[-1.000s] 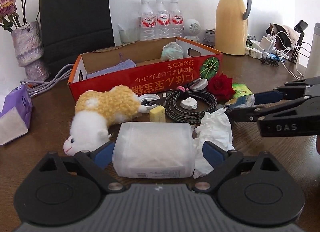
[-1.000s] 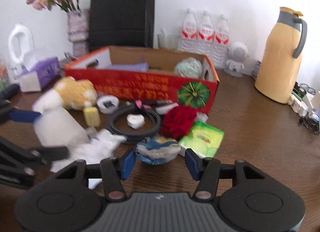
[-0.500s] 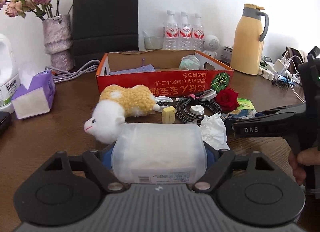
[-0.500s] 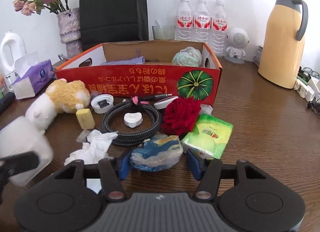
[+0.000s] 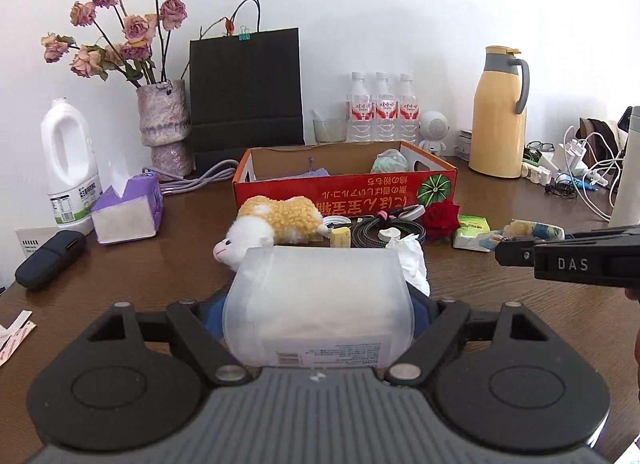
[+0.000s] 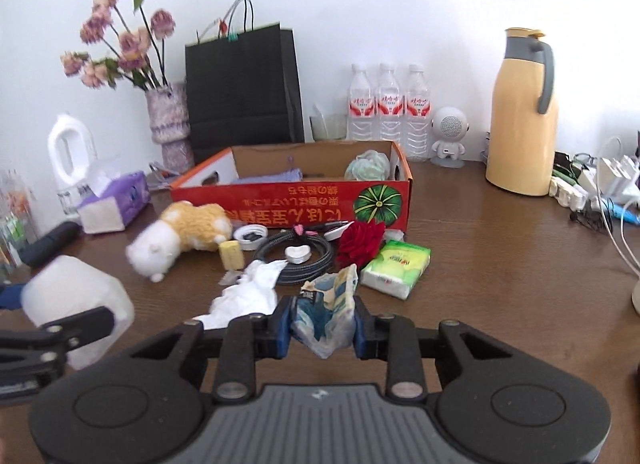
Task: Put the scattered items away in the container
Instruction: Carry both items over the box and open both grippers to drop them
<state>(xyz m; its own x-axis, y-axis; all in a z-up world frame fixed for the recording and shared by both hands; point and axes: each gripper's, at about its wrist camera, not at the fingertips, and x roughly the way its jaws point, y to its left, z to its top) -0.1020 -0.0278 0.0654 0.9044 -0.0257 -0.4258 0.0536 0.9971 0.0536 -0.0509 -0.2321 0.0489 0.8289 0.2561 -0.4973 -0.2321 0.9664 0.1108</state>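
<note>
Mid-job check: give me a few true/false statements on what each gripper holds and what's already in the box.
1. The left gripper is shut on the translucent plastic pack. True.
2. The right gripper is open, with nothing in it. False: it is shut on the crumpled blue wrapper.
3. The plush toy lies inside the red cardboard box. False: it lies on the table in front of the box.
4. A pale green bundle sits in the box. True.
5. The red rose lies beside the green tissue pack. True.
</note>
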